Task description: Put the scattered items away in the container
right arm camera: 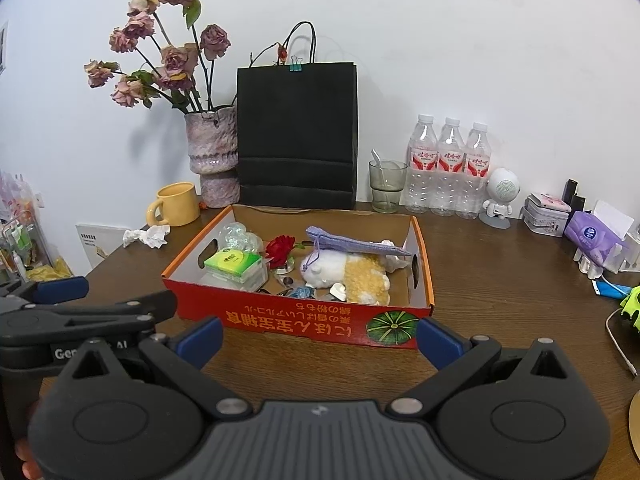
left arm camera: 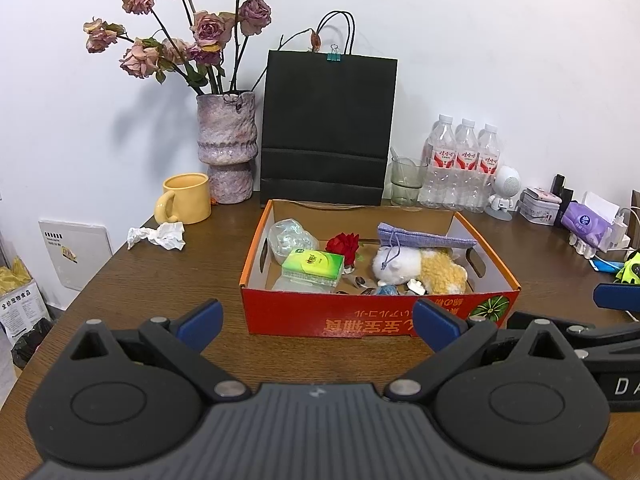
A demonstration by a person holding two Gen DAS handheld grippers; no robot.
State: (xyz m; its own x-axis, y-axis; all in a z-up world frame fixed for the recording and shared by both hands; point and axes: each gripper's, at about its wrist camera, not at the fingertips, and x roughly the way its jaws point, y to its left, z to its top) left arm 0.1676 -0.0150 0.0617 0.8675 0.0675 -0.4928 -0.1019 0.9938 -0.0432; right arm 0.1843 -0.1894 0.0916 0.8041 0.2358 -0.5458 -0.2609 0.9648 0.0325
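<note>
Left wrist view: we see one open cardboard box (left arm camera: 380, 316), red outside and brown inside, on a dark wood-grain counter (left arm camera: 160, 280). Inside it we count one green tissue pack (left arm camera: 314, 264), one red fabric rose (left arm camera: 343, 245), one fluffy white-and-yellow plush (left arm camera: 420, 266), one lilac woven pouch (left arm camera: 420, 236) lying across the plush, and one crinkled clear bag (left arm camera: 290, 236). One crumpled white tissue (left arm camera: 158, 236) lies on the counter left of the box, near one glossy yellow mug (left arm camera: 186, 198). Behind stand one black paper bag (left arm camera: 328, 128), one rough purple vase (left arm camera: 226, 144) of dried roses and three clear plastic bottles (left arm camera: 464, 164). Our left hand-held gripper (left arm camera: 318, 322) and right hand-held gripper (right arm camera: 320, 336) both hover before the box, blue-padded jaws spread wide, holding nothing.
</note>
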